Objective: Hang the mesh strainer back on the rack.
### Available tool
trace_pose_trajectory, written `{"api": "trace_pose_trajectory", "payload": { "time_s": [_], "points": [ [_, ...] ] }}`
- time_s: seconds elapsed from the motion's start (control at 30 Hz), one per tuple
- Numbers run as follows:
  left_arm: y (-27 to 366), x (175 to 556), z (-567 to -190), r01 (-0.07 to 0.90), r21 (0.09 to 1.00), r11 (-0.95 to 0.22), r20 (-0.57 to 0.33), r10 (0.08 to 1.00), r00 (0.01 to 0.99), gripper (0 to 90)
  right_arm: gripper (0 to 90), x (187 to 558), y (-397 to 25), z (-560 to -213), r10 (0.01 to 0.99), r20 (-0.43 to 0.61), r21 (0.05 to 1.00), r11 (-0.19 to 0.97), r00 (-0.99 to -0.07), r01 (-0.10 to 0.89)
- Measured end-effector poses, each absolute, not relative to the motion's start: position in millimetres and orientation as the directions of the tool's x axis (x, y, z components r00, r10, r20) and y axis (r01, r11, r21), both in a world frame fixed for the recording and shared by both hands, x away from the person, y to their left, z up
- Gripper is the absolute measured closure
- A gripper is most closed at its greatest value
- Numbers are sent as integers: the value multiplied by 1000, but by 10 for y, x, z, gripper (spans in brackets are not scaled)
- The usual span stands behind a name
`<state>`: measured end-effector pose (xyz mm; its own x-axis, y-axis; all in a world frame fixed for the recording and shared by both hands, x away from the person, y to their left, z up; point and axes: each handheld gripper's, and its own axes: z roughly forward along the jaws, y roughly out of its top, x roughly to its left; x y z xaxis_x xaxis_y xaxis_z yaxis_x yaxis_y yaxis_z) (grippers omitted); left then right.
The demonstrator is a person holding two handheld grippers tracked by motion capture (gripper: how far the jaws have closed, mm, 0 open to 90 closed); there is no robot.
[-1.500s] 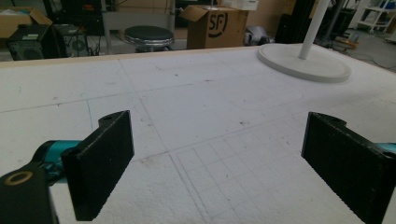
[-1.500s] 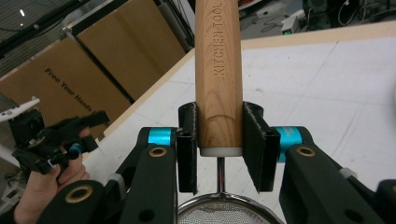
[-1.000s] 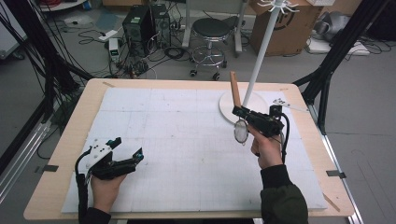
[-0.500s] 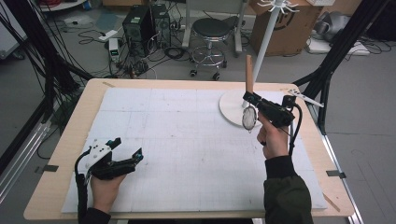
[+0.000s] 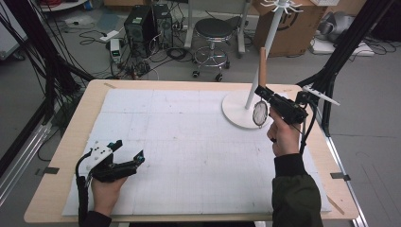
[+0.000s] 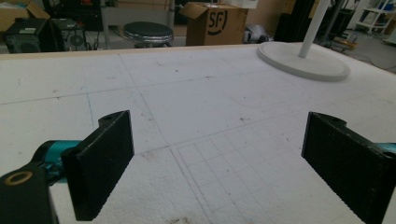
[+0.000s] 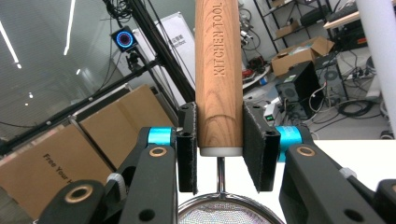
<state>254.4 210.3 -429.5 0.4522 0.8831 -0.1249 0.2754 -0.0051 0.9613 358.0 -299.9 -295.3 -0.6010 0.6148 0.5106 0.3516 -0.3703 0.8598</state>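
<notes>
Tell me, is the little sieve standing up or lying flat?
Standing up. The right gripper clamps the strainer by its wooden handle, which points upward with the mesh hanging below, off the table.

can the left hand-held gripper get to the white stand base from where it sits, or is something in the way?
Probably yes. The left hand-held gripper sits open and empty on the white mat, with bare mat between it and the stand base. The right hand-held gripper holds a strainer above the base's near side and may crowd it.

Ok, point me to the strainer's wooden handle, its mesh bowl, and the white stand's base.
wooden handle (image 7: 219, 74), right gripper view, mid-shaft.
mesh bowl (image 5: 260, 113), high view, centre of the mesh.
white stand's base (image 6: 299, 65), left gripper view, top of the disc.
</notes>
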Motion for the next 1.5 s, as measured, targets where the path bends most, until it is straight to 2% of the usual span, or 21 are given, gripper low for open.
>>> {"api": "trace_pose_trajectory", "payload": {
  "time_s": [0.67, 1.5],
  "points": [
    [2168, 2483, -4296, 277, 961, -1, -125, 892, 435, 98, 691, 3706, -3118, -2834, 614, 510, 859, -399, -602, 321],
    [2166, 2514, -4305, 289, 957, 7, -140, 886, 442, 98, 691, 3761, -3256, -2469, 659, 481, 871, -434, -578, 231]
  ]
}}
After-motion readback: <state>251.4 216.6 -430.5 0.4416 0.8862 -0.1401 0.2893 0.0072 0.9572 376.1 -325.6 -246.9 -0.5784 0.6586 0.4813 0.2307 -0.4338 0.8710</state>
